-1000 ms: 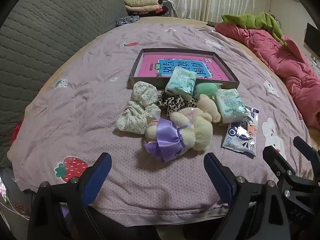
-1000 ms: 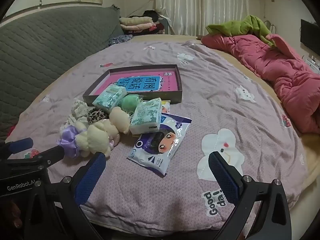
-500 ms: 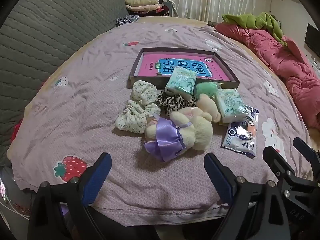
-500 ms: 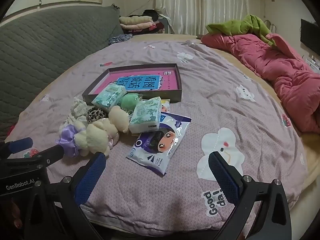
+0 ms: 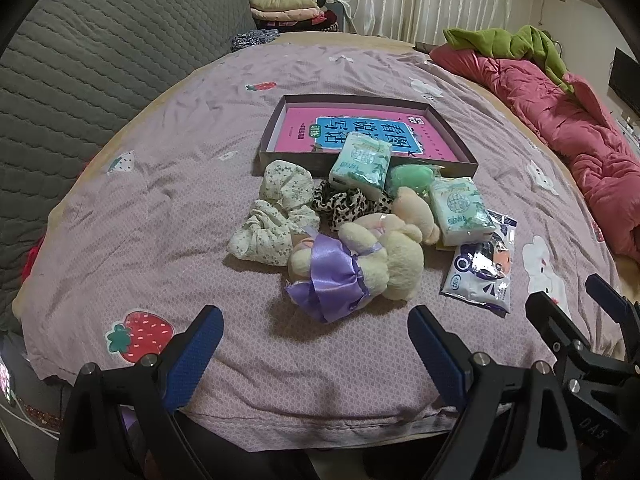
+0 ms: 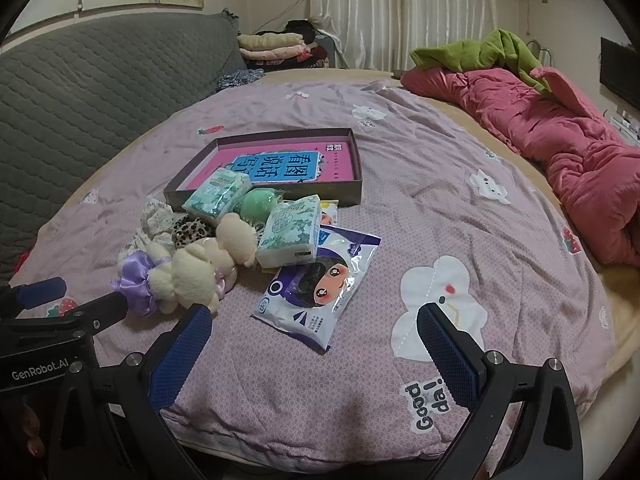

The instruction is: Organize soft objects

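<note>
A heap of soft things lies on the purple bedspread: a cream plush bear with a purple bow (image 5: 360, 264) (image 6: 188, 276), floral scrunchies (image 5: 276, 216), a leopard scrunchie (image 5: 344, 204), two green tissue packs (image 5: 360, 164) (image 5: 460, 212) (image 6: 290, 230), a green ball (image 5: 410, 178) and a wipes pouch (image 5: 482, 268) (image 6: 320, 284). Behind them stands a shallow box (image 5: 268, 148) (image 6: 358, 168) with a pink book inside. My left gripper (image 5: 314, 354) is open and empty, just short of the bear. My right gripper (image 6: 314, 350) is open and empty, just short of the pouch.
A grey quilted headboard (image 5: 80, 60) runs along the left. A pink quilt (image 6: 560, 140) with a green garment (image 6: 480, 52) lies at the right. Folded clothes (image 5: 288, 10) are stacked at the back. The bed's front edge is right below both grippers.
</note>
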